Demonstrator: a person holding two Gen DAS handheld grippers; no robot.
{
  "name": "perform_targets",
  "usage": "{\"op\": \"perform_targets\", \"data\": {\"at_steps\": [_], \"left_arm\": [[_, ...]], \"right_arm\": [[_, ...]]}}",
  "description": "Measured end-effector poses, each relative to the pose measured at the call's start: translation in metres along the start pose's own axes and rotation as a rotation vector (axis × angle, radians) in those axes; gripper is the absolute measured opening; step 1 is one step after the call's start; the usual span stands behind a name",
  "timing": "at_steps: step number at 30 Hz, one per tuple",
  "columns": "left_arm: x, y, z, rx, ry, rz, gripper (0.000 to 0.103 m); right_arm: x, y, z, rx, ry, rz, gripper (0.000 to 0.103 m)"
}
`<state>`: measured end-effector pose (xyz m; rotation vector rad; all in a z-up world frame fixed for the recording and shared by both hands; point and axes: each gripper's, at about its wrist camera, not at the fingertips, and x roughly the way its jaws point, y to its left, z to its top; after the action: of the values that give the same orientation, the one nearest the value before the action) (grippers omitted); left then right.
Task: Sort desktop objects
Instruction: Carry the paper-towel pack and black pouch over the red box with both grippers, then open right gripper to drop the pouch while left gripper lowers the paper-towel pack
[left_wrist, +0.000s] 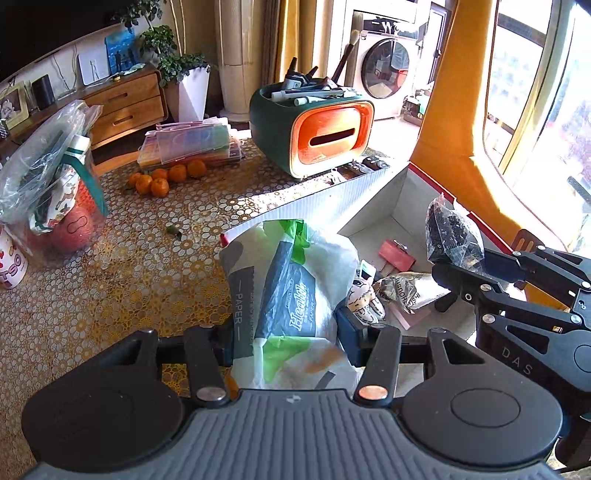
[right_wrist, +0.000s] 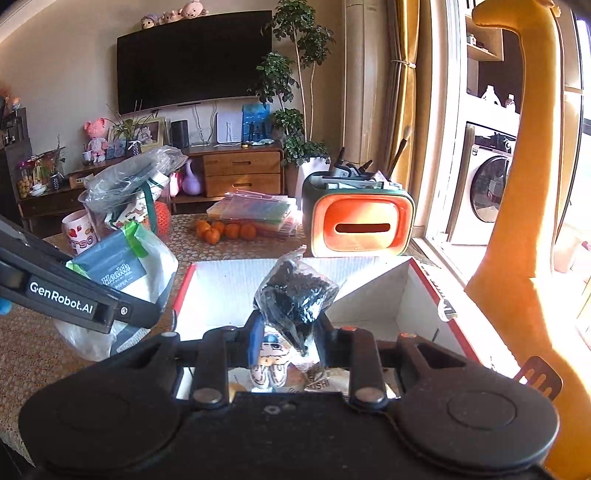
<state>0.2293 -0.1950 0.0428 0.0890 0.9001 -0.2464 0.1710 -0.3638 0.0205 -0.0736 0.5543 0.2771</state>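
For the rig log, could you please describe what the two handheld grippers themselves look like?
Both are matte black linkage grippers with silver pivot pins. The left gripper has a ribbed grey body between round black discs; seen from the right wrist, its arm reads "GenRobot.AI" in white. The right gripper has blue finger pads; "DAS" shows on its side in the left view. No cables or sleeves visible.

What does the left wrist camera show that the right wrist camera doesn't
Only the left wrist view shows the pink box lying inside the white bin. Only the right wrist view shows the wall television. Both show the left gripper clamping the tissue pack, the right gripper clamping the bag of black pieces, and the oranges.
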Motion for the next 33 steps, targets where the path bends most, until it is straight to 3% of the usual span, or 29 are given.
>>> {"op": "perform_targets", "data": {"at_steps": [13, 33], "left_arm": [[0.054, -0.046, 0.024, 0.038, 0.034, -0.003, 0.052], [0.125, -0.033, 0.042, -0.004, 0.157, 0.008, 0.054]], "right_arm": [[0.038, -0.043, -0.014, -0.018, 0.091, -0.092, 0.028], [0.078, -0.050, -0.029, -0.061, 0.177, -0.074, 0.029]]}}
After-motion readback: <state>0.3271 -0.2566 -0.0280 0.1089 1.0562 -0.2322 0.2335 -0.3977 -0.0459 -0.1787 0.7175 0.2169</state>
